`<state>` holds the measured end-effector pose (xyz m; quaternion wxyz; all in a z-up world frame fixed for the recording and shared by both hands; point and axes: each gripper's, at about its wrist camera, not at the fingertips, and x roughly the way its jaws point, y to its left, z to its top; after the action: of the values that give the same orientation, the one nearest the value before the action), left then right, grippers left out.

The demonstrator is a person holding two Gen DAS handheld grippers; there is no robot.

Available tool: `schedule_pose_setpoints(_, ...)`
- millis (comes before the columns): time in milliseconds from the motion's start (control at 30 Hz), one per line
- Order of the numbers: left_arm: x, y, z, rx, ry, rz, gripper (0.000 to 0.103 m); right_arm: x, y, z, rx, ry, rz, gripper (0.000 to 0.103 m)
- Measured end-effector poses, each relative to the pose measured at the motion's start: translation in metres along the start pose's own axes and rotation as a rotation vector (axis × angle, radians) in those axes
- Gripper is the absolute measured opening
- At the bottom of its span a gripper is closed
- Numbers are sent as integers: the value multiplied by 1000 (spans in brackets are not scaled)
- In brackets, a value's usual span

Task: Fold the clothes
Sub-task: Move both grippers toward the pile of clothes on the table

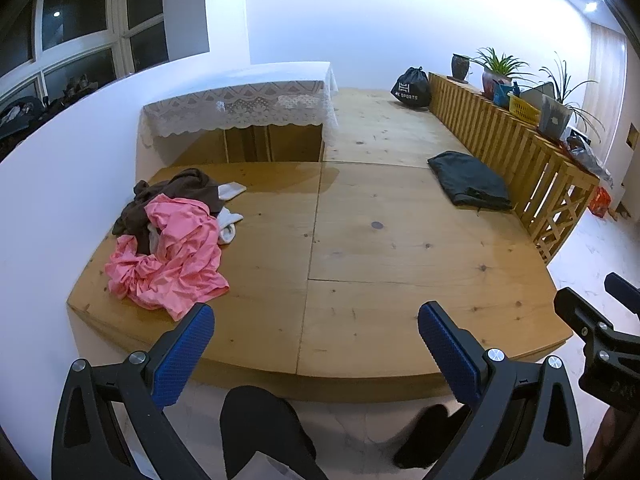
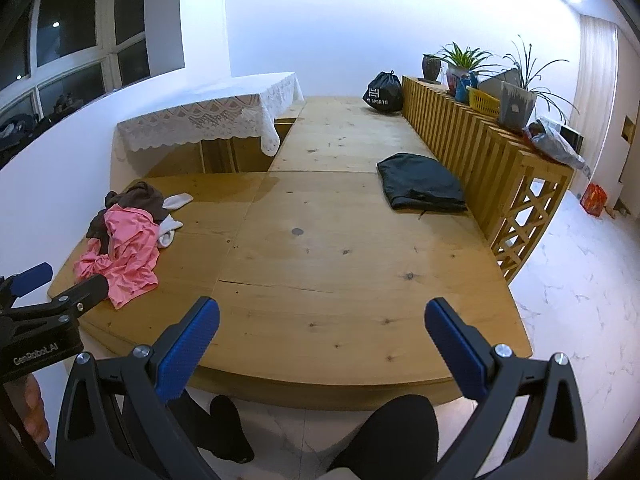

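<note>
A broad platform [image 1: 400, 248] of knotty pine boards ran between a white wall and a slatted wooden fence. In the left wrist view, the left gripper [image 1: 316, 316] hung over the near edge, jaws spread and empty; a crumpled heap of thin pink shirt [image 1: 176, 256], brown garment [image 1: 176, 192] and white socks [image 1: 230, 222] lay far left, a dark garment [image 1: 468, 178] folded flat far right. In the right wrist view, the right gripper [image 2: 322, 312] was likewise spread wide, holding nothing. One folded piece and a loose heap suggested mid-task; the pink shirt looked nearest to take.
</note>
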<state>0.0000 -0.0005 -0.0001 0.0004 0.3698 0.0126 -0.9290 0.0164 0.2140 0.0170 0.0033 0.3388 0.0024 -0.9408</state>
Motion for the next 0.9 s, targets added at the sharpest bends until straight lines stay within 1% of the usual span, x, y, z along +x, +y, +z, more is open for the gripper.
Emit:
schedule_pose_setpoints(167,0,3,0,5,11,2,103,-1,2,2,-10,15,20,103)
schedule_pose_setpoints(333,1,6,0,11,23,3,103,9,14,6,-20,35,48,103)
schedule_pose_setpoints(467,11,21,1,-51,57,-10,103,12,18,6,-16,10,78,103)
schedule_pose_setpoints(533,12,31,-1,-92,60,-20,102,15,19,9,-7,1,100,103)
schedule_pose_setpoints(633,15,45,-3,-143,54,0,102,24,19,12,15,5,124,103)
schedule_pose_setpoints(733,29,59,-4,-171,79,17,102,35,18,16,40,16,151,103)
schedule_pose_setpoints(833,42,69,-4,-188,98,68,102,48,25,22,38,23,157,103)
schedule_pose_setpoints(900,54,77,-2,-197,112,80,102,60,32,25,27,29,157,103)
